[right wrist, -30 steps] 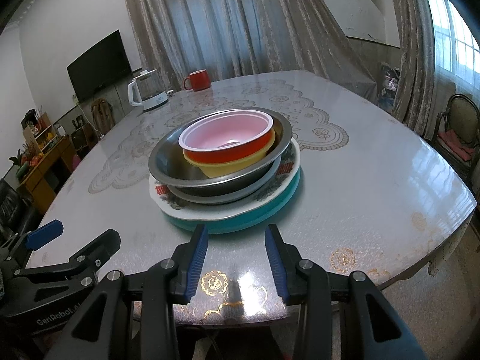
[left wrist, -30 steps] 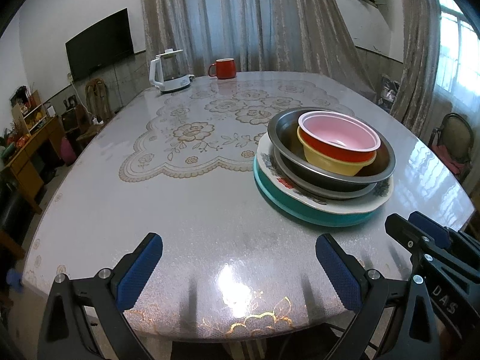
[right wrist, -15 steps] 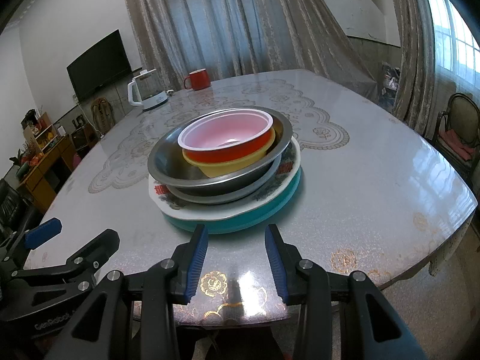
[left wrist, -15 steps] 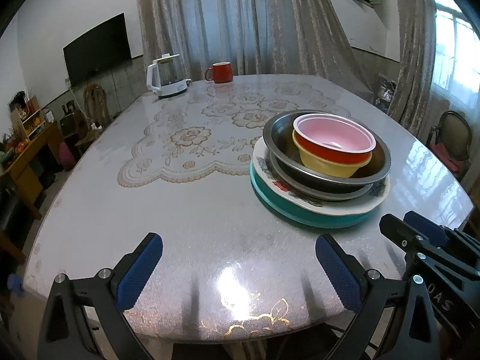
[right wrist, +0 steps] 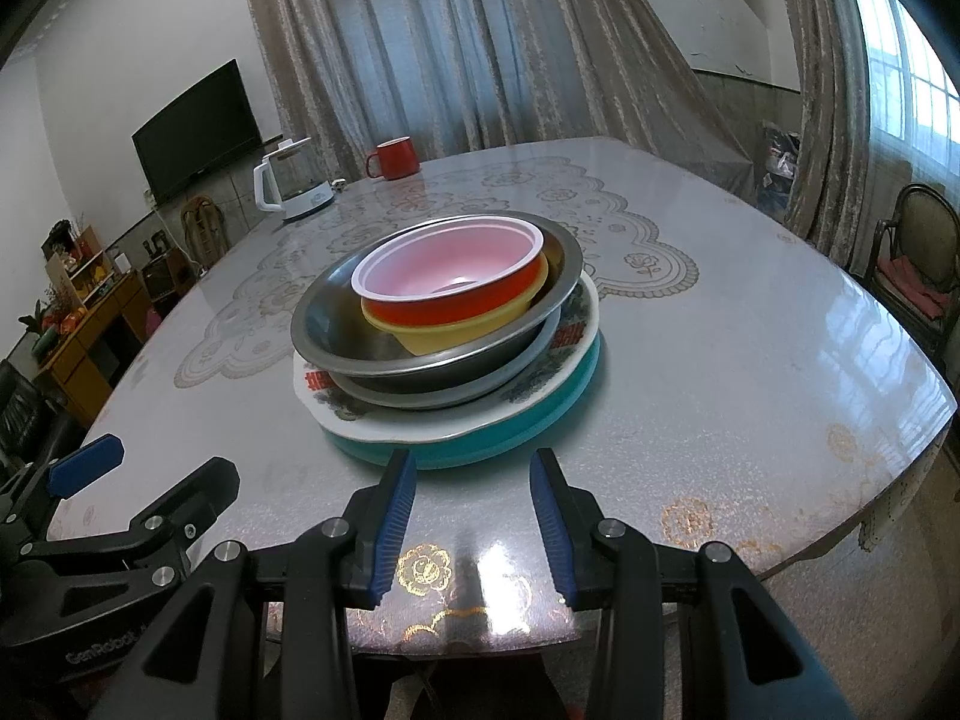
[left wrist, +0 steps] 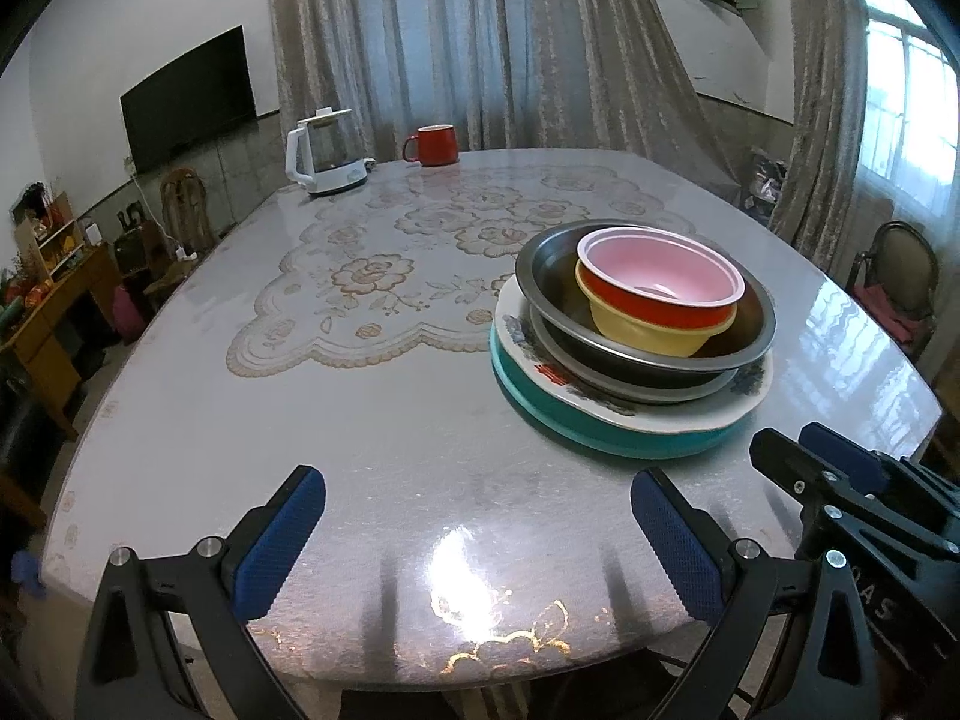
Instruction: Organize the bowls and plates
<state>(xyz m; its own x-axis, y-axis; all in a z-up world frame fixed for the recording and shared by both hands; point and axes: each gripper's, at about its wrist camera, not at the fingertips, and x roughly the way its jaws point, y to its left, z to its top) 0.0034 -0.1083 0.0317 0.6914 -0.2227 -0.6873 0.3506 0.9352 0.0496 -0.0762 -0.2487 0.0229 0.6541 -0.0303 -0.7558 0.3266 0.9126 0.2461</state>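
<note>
Before both parted grippers' jaws, nested bowls [right wrist: 447, 294] top stacked plates [right wrist: 456, 426].

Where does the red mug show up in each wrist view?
Left wrist: red mug at the table's far edge, upper middle, right of the white kettle.
Right wrist: red mug at the far edge, upper left of centre, again right of the kettle.
Shared landmark: the wall television.
</note>
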